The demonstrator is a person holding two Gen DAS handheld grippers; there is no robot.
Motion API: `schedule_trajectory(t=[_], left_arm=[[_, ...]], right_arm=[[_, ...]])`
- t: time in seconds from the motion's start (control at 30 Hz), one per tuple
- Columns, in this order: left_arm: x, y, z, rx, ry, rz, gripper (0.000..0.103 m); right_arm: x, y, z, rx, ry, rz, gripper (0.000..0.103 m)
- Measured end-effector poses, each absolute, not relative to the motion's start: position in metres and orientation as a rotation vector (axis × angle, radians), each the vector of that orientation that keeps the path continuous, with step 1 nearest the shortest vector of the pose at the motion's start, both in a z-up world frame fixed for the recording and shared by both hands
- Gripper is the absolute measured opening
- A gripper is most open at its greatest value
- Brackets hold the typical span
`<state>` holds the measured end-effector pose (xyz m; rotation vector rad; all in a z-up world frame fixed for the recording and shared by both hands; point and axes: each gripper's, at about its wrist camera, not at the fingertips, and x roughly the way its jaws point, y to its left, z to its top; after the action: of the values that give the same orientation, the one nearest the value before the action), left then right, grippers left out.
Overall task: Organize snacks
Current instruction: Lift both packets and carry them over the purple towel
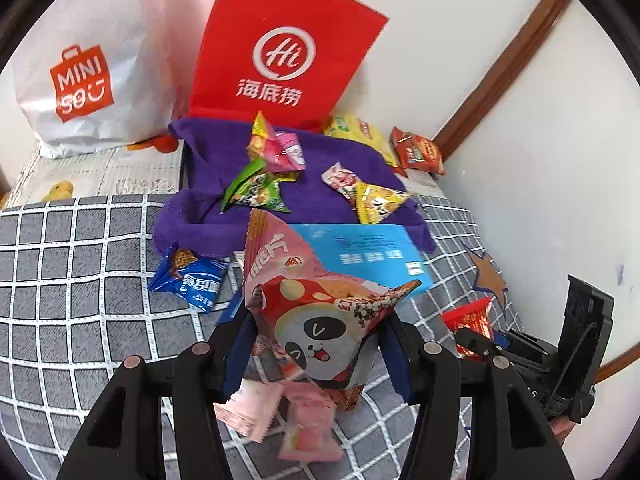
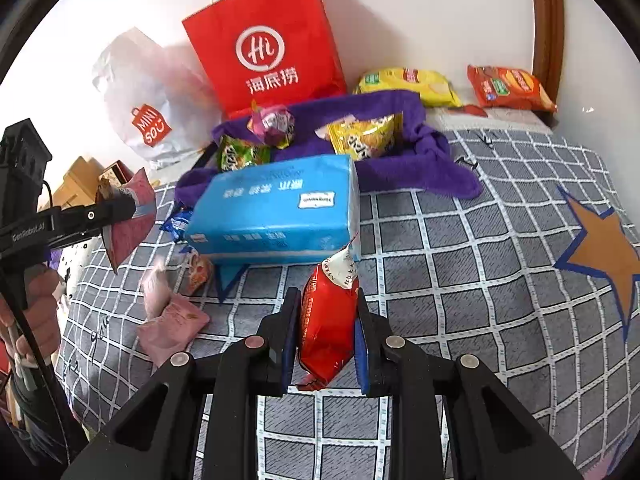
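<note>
The left gripper [image 1: 316, 344] is clamped on a pink panda snack bag [image 1: 320, 320], held above the grey checked bedspread [image 1: 80, 264] just in front of the blue tissue pack [image 2: 276, 208]. To its right, the right gripper [image 2: 326, 320] pinches a red snack packet [image 2: 328, 324] above the same cover, with the purple towel [image 2: 400, 168] and its loose snacks beyond.

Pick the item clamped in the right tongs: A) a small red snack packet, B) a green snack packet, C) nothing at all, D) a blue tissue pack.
A: the right tongs are shut on the small red snack packet, lifted off the checked bedspread, while the blue tissue pack lies behind it.
</note>
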<state>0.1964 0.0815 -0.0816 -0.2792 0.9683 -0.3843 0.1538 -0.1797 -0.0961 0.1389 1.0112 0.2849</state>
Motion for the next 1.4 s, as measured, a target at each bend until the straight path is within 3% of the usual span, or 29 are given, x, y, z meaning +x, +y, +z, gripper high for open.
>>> schedule_trajectory(t=[0.83,1.4], left_arm=[[0.168,0.044,-0.023,-0.177,0.897,-0.418,0.055],[0.187,0.055,-0.020,-0.194,0.878,-0.411,0.055]], right_arm=[[0.157,-0.168,-0.068,0.135,0.910,0.360,0.024],[0.182,-0.165,-0.059,0.110,0.903,0.353,0.024]])
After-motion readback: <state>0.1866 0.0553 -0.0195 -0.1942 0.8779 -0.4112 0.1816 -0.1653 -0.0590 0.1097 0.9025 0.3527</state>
